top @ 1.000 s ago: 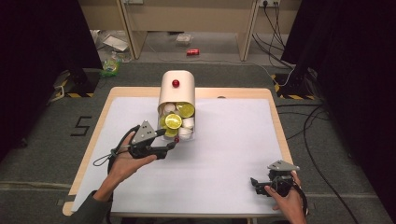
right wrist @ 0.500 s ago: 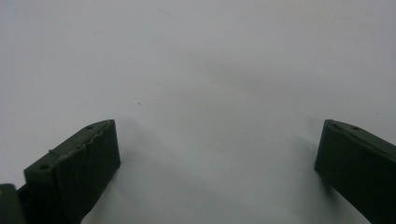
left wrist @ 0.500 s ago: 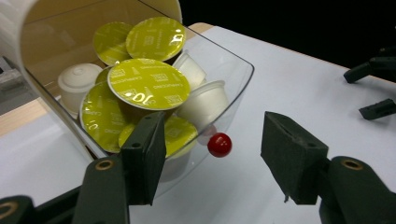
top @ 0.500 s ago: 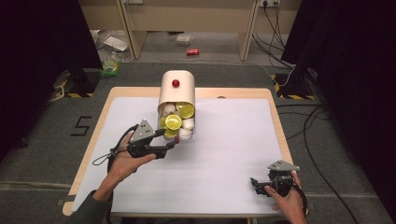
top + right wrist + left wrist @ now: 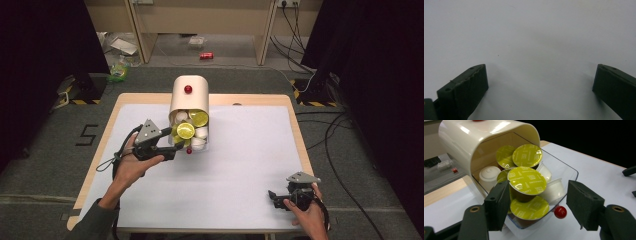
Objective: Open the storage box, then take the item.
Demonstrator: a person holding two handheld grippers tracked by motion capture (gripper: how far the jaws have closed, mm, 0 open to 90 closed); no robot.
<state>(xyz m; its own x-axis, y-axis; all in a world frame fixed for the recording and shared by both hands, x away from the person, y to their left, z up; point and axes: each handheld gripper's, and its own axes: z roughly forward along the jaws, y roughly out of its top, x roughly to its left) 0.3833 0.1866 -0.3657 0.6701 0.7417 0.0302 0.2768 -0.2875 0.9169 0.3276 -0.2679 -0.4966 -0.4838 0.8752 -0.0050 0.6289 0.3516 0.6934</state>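
The left gripper [image 5: 535, 202] stands with its jaws wide apart at the mouth of a cream capsule holder [image 5: 471, 142], gripping nothing. Between the jaws sits a coffee capsule [image 5: 527, 180] with a yellow-green foil lid; the left jaw is just beside its rim, perhaps touching, while the right jaw is well clear of it. That capsule rests on top of a heap of others, some foil-lidded, some white, lying in the holder's clear drawer [image 5: 570, 171], which is pulled out and has a small red knob [image 5: 560, 212] at its front. In the high view the left gripper [image 5: 172, 147] reaches the drawer from the left side of the white table [image 5: 240, 165].

The step in hand looks like picking one capsule out of the drawer. The next move calls for centring the jaws on the top capsule and closing gently on its sides, since the heap is loose and neighbours may shift or roll.

The right gripper [image 5: 272, 195] rests near the table's front right corner, well apart from the holder, jaws spread wide over bare tabletop and empty.
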